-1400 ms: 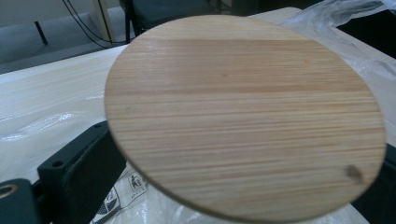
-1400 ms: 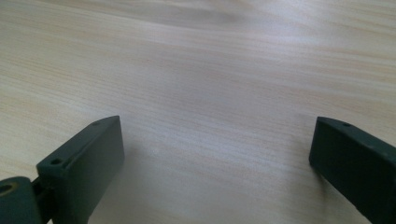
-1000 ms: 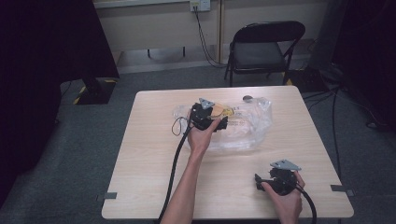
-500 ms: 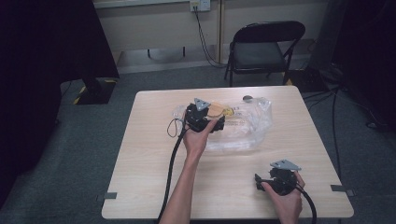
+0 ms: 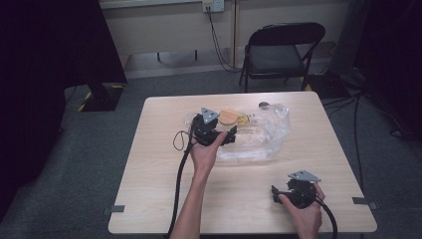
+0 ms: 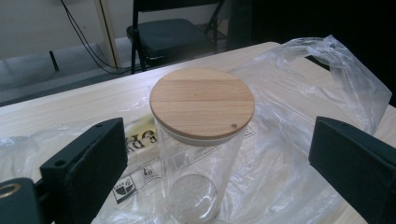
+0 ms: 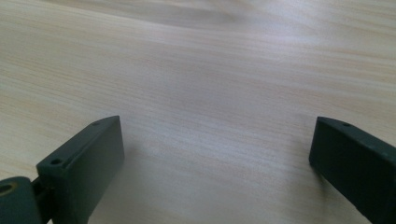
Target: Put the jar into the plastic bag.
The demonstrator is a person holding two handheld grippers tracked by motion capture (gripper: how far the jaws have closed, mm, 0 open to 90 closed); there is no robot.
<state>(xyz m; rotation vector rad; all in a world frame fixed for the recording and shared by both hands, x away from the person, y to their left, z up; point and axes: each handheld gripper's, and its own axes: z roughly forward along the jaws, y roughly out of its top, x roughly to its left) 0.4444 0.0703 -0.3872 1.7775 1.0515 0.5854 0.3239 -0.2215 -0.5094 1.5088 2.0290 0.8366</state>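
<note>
A clear glass jar [image 6: 201, 177] with a round wooden lid [image 6: 202, 103] stands upright on a crumpled clear plastic bag [image 6: 299, 116]. My left gripper [image 6: 217, 149] faces it, open, its black jaws wide on either side and short of the glass, touching nothing. From above, the left gripper [image 5: 225, 132] sits just left of the lid [image 5: 229, 117], over the bag's [image 5: 263, 137] left end. My right gripper [image 5: 274, 195] rests near the table's front right, open, with bare wood between its jaws [image 7: 217, 149].
The light wooden table [image 5: 164, 189] has bare room at the left and front. A small dark round object [image 5: 263, 104] lies at the far edge behind the bag. A black folding chair [image 5: 278, 50] stands beyond the table. The left gripper's cable [image 5: 180, 169] trails along the forearm.
My left gripper has drawn back a little to the left, away from the jar, so more of the wooden lid shows. The right gripper has not moved.
</note>
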